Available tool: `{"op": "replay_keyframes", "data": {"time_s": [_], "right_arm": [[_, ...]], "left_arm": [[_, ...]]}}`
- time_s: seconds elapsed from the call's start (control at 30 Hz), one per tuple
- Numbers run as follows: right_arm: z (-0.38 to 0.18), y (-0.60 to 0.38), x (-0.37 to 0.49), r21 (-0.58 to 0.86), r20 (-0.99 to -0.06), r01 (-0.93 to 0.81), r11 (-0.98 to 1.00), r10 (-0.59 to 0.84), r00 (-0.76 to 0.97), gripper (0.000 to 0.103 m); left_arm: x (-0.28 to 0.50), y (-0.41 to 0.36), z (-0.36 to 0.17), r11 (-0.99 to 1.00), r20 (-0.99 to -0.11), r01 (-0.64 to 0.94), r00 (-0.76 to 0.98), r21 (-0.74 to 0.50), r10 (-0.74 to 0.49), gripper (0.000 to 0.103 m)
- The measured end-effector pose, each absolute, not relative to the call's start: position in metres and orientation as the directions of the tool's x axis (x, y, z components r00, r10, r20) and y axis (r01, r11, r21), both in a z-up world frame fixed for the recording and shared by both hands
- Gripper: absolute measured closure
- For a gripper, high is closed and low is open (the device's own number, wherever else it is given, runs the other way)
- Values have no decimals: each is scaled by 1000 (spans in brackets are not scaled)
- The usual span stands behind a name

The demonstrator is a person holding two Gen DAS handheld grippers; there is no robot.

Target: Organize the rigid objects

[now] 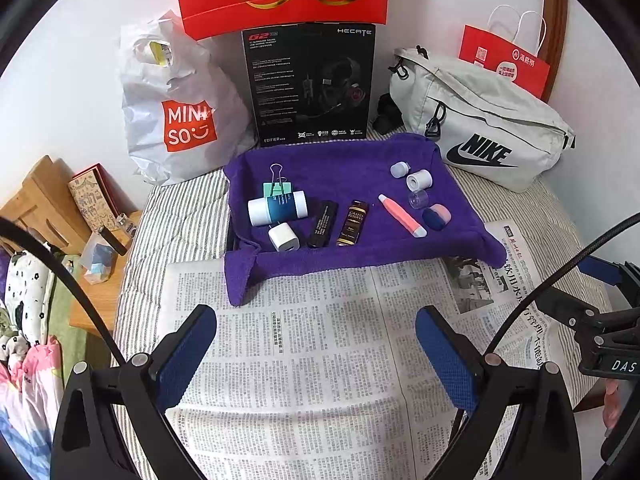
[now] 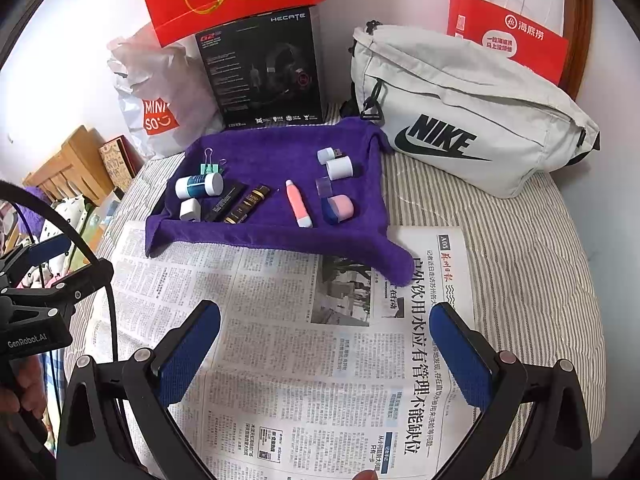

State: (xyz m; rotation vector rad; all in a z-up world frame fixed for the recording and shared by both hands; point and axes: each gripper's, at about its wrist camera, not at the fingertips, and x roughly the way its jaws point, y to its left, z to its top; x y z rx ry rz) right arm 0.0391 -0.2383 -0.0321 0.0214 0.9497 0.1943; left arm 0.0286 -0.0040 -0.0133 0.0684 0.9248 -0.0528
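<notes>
Both tools hang over the newspaper, the left tool and right tool spread apart, empty. The small rigid objects lie on the purple towel at twelve o'clock. The pink pen looks light, stiff, perhaps slippery; pinch across its middle.

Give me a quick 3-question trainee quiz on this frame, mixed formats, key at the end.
1. True or false: the left gripper is shut on the pink pen.
2. Multiple choice: the small items lie on A) the newspaper B) the purple towel C) the Nike bag.
3. Fill in: the white charger plug lies just in front of the white and teal ____.

Key: 1 false, both grippers, the right gripper included, are open and empty over the newspaper; 2 B; 3 bottle.
</notes>
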Motion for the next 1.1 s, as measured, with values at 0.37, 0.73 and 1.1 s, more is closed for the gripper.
{"op": "replay_keyframes", "data": {"time_s": [0.37, 0.73, 1.1], "right_arm": [[-32, -238, 38, 104, -806, -156, 982, 175, 566, 0], [-33, -242, 36, 102, -805, -150, 983, 170, 568, 0], [-34, -242, 36, 99, -806, -153, 983, 169, 568, 0]], "left_arm": [[29, -1, -13, 998, -805, 63, 593, 15, -25, 2], [29, -1, -16, 998, -813, 60, 582, 11, -26, 2], [30, 0, -17, 998, -812, 60, 583, 6, -30, 2]]}}
